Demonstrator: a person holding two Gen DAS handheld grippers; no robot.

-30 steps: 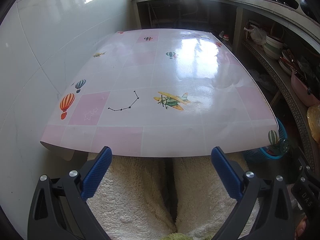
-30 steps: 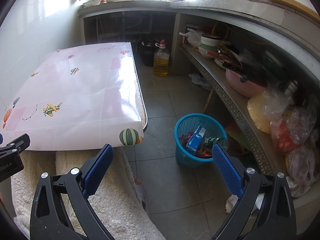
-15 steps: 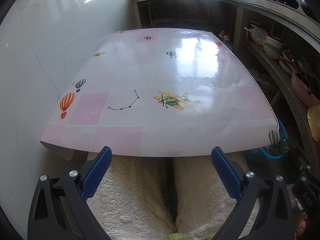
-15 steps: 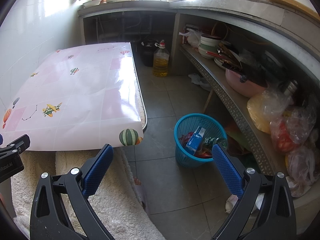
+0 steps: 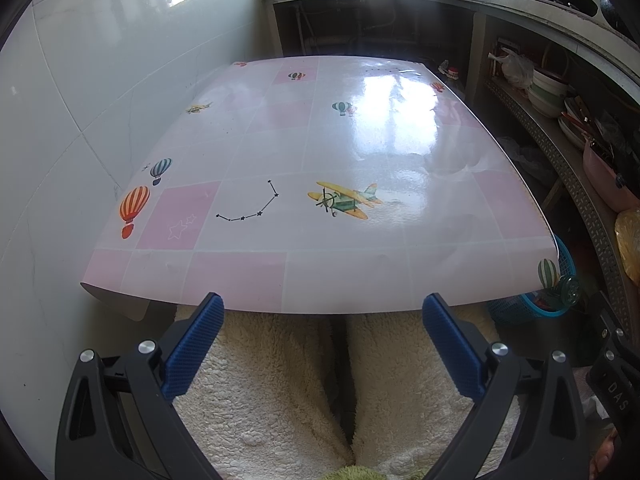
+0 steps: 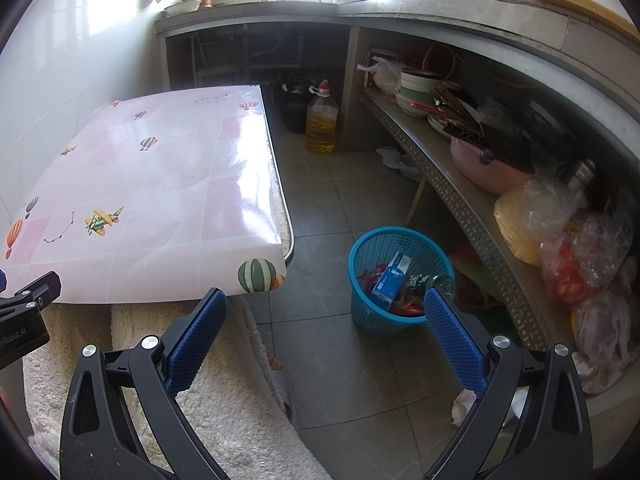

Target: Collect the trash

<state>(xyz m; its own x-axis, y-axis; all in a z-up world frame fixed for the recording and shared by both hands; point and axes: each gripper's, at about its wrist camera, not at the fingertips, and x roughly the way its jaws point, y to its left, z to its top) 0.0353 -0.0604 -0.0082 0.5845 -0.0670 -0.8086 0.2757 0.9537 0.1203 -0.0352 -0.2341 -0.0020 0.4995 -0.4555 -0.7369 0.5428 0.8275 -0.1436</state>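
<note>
Trash basket point(image 6: 400, 280) is sitting on the floor right of the desk point(image 5: 320, 168), already holding a blue box point(image 6: 390, 278). Left gripper point(image 5: 320, 312) and right gripper point(image 6: 326, 308) are both hanging with jaws spread wide, gripping nothing.

A home kitchen is indicated: bowls and utensils are stacked on a perforated metal shelf point(image 6: 460, 200) beneath a concrete counter point(image 6: 440, 12), beside a plastic cooking-oil bottle point(image 6: 321, 120).
</note>
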